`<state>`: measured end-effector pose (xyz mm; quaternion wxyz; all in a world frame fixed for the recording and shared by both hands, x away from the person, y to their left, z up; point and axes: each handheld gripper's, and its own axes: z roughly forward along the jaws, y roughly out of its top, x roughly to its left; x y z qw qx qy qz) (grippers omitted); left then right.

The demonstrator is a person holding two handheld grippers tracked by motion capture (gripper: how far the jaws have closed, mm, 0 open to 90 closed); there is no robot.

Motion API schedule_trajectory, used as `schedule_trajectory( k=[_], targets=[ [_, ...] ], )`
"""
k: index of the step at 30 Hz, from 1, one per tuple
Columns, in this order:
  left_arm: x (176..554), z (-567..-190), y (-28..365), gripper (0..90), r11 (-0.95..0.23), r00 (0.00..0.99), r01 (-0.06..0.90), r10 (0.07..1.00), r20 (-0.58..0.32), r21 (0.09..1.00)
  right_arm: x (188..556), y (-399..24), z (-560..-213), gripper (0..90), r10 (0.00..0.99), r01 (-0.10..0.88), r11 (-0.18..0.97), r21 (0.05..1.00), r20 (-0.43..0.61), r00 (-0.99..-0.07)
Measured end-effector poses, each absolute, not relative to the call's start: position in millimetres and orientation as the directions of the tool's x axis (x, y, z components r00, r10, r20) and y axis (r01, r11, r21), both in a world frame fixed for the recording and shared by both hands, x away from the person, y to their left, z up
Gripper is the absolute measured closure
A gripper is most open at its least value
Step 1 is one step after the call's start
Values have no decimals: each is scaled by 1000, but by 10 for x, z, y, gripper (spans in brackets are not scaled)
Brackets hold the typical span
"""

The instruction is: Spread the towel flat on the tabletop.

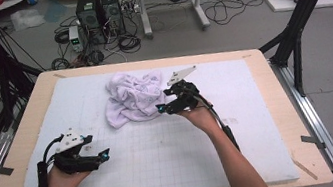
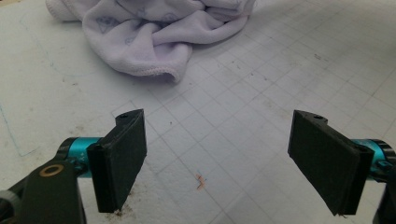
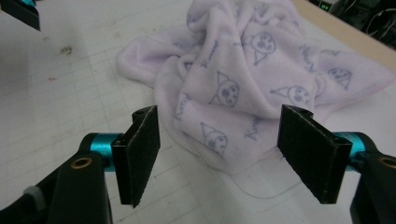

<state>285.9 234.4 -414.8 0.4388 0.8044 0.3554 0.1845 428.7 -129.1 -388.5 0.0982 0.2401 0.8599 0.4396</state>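
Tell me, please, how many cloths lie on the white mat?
1. A crumpled pale purple towel lies on the far middle of the white mat, just before the right gripper. No other cloth is visible; its folds could hide something small.

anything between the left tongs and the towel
Nothing: bare gridded mat separates the left tongs from the crumpled towel, seen in the left gripper view.

the left gripper (image 1: pixel 105 154) hangs low at the near left, fingers (image 2: pixel 119 158) spread wide. the right gripper (image 1: pixel 161 108) reaches forward on an outstretched forearm, fingers (image 3: pixel 140 154) apart.
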Motion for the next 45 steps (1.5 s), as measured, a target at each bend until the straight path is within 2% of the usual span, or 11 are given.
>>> schedule_trajectory(
  k=[7,12,16,19,21,30,45],
  targets=[
    [2863,-4155,2344,225,-364,682,411,731,-16,836,4392,-1170,-4137,356,504,358,526,772,55,-862],
    [2865,-4158,2349,252,-368,685,410,729,-15,834,4421,-1101,-4238,451,502,351,554,755,34,-864],
    [2863,-4157,2350,271,-371,686,410,727,-14,833,4436,-1061,-4304,581,509,354,573,740,17,-861],
    [2863,-4163,2352,286,-369,683,412,730,-15,833,4441,-1055,-4323,750,499,350,580,736,19,-867],
    [2863,-4163,2355,295,-371,683,412,730,-13,832,4435,-1064,-4300,818,488,345,575,742,27,-872],
    [2863,-4160,2350,325,-378,685,409,729,-6,831,4289,-1213,-4050,846,457,310,535,786,39,-889],
    [2887,-4111,2276,360,-388,703,397,712,-4,832,3784,-1624,-3702,849,417,246,524,815,6,-909]
  ],
)
